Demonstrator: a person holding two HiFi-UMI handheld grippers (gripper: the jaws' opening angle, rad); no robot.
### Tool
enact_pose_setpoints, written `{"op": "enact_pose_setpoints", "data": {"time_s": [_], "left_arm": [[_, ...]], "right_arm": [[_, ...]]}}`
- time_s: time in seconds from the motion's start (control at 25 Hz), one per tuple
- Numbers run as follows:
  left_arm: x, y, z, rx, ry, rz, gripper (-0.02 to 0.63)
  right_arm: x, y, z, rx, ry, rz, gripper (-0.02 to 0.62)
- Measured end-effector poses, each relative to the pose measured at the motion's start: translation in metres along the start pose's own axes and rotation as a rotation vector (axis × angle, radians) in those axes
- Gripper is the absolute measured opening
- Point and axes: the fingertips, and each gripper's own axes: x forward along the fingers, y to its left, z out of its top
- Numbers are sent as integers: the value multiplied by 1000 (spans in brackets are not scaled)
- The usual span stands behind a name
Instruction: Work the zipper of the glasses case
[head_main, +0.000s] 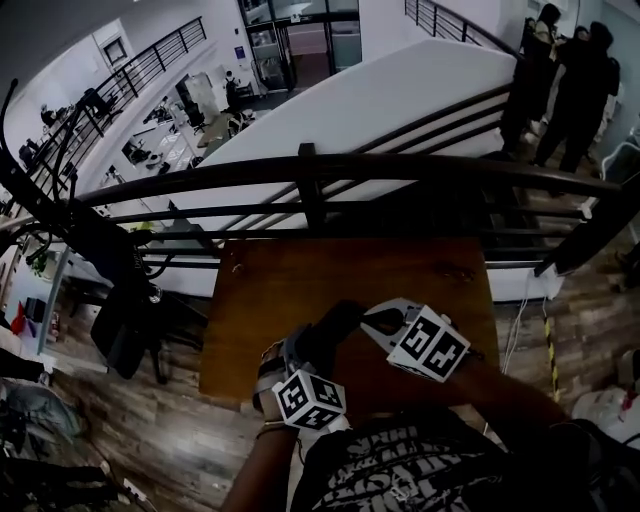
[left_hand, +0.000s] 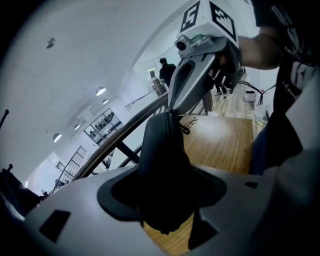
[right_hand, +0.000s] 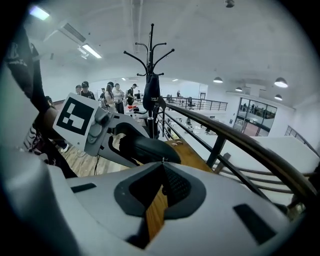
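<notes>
Glasses case (left_hand: 160, 140): black, matt, smooth shell; cloth or leatherette, cannot tell which.
Left gripper (left_hand: 167, 172): grey plastic body, matt and smooth.
Right gripper (right_hand: 161, 167): the same matt grey plastic; its black pads (right_hand: 176, 186) have a fine dimpled texture.
Marker cube (head_main: 430, 345): white faces with black printed squares, matt.
Table (head_main: 330, 285): brown wood, visible grain, light sheen.
Railing (head_main: 400, 170): dark metal, smooth, semi-gloss.
Floor (head_main: 130, 420): wood-look planks in mixed tones, low sheen.

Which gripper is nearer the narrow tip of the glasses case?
Right. The right gripper meets that tip, jaws shut; the left gripper clamps the glasses case lower down its body.
</notes>
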Motion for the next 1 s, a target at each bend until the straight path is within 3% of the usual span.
{"op": "enact_pose_setpoints", "data": {"time_s": [0.4, 0.64, 1.0], "left_arm": [[-2, -11, -25, -3, 24, -26, 268], [-4, -16, -35, -3, 47, -27, 268], [3, -26, -29, 5, 46, -43, 268]], "right_arm": [[25, 55, 4, 34, 1, 53, -2], [38, 83, 3, 98, 11, 161, -2], [48, 110, 3, 98, 23, 306, -2]]}}
